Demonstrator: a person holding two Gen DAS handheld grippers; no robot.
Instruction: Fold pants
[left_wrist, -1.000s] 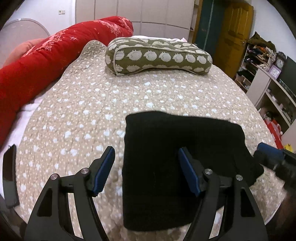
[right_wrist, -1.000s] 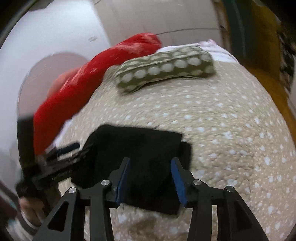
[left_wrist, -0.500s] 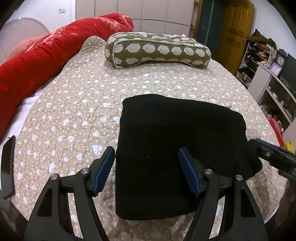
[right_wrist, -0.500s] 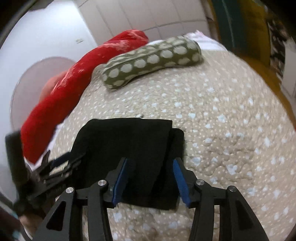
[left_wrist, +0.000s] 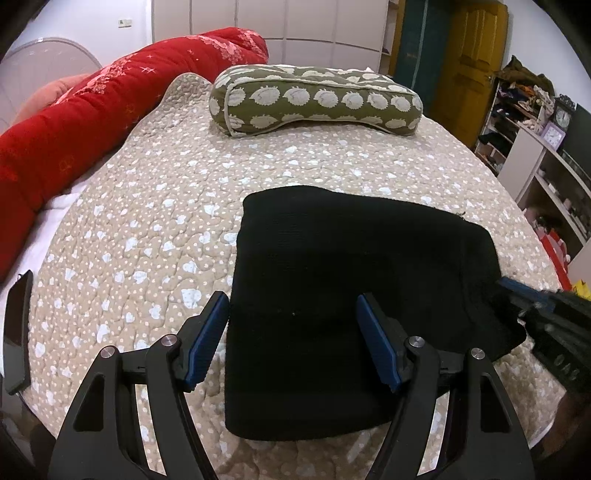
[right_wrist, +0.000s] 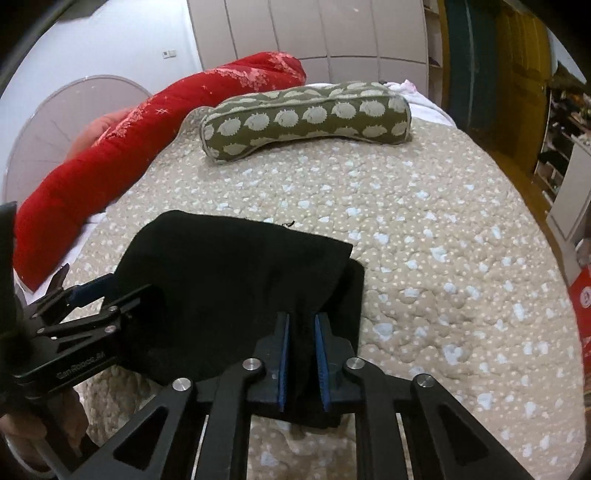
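Black knit pants (left_wrist: 354, 288), folded into a thick rectangular stack, lying flat on the beige quilted bedspread (left_wrist: 147, 229), near its front edge, well apart from the green patterned pillow (left_wrist: 314, 99), lower layer showing past right side

We see plain black pants (left_wrist: 343, 288) on a beige quilt (left_wrist: 155, 229) dotted white with pale heart shapes. Behind it lie an olive pillow (left_wrist: 314, 99) printed with cream hedgehogs and a red blanket (left_wrist: 92, 110) with pinkish flecks. Our grippers (left_wrist: 291, 336) are black with blue pads (right_wrist: 282, 354), and the door (left_wrist: 469, 62) is mustard yellow.
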